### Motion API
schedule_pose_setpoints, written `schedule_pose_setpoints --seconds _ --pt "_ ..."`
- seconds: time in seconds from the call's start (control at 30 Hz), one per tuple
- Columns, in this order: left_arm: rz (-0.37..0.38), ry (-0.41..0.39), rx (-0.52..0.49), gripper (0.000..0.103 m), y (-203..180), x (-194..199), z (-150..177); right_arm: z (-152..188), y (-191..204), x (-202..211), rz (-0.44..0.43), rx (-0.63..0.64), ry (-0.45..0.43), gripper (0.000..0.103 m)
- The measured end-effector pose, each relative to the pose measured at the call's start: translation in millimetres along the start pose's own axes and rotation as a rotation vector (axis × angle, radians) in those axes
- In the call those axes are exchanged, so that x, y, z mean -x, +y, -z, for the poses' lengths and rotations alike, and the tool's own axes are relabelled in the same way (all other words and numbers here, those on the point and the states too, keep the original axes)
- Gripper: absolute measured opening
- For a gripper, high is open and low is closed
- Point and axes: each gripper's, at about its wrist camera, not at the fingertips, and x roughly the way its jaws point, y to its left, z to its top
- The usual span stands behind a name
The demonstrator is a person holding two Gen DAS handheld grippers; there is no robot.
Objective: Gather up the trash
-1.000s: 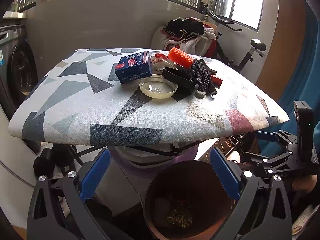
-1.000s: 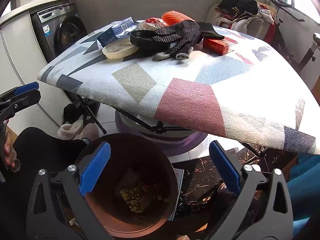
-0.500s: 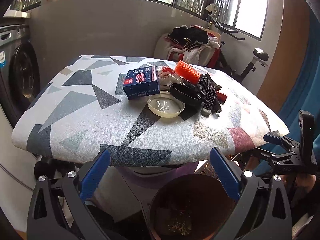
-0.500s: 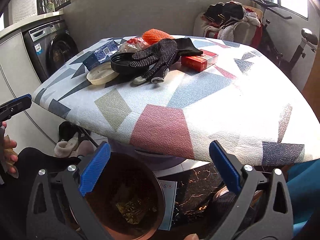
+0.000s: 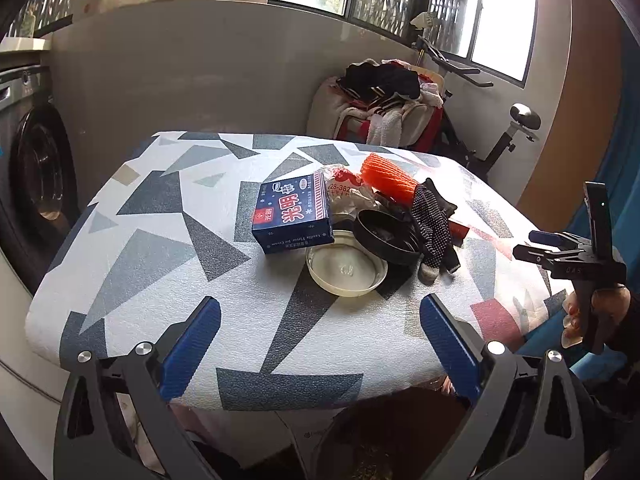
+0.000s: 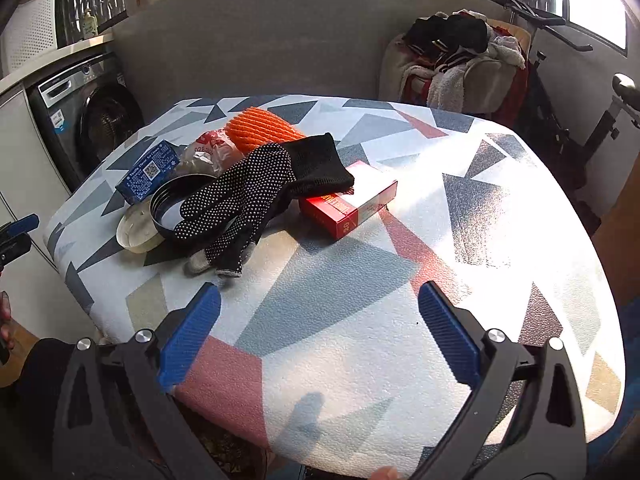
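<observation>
Both tongs, left gripper (image 5: 320,344) and right gripper (image 6: 318,340), hang spread and empty at the table's near edge (image 5: 280,360), with the trash pile ahead still uncollected: blue box (image 5: 294,214), pale lid (image 5: 346,270), dotted glove (image 6: 240,204), red box (image 6: 350,206); a brown bin (image 5: 400,436) sits below the left one.

The black-framed left gripper (image 5: 320,344) has ribbed blue pads (image 5: 192,344) and silver screws. The matching right gripper (image 6: 318,332) shows likewise; a dark sleeve (image 5: 628,328) at the frame's right edge.
</observation>
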Motion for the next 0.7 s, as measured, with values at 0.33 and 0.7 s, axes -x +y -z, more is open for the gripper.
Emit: schedule_pose_setpoints --seconds 0.33,0.7 --pt "0.017 0.023 0.038 0.097 14.4 -31.4 -18.8 -63.3 -14.1 -87.0 -0.009 0.262 0.150 0.097" --pt "0.029 0.059 0.073 0.097 25.6 -65.0 -25.5 -84.3 -19.4 -145.5 -0.122 0.419 0.328 0.097"
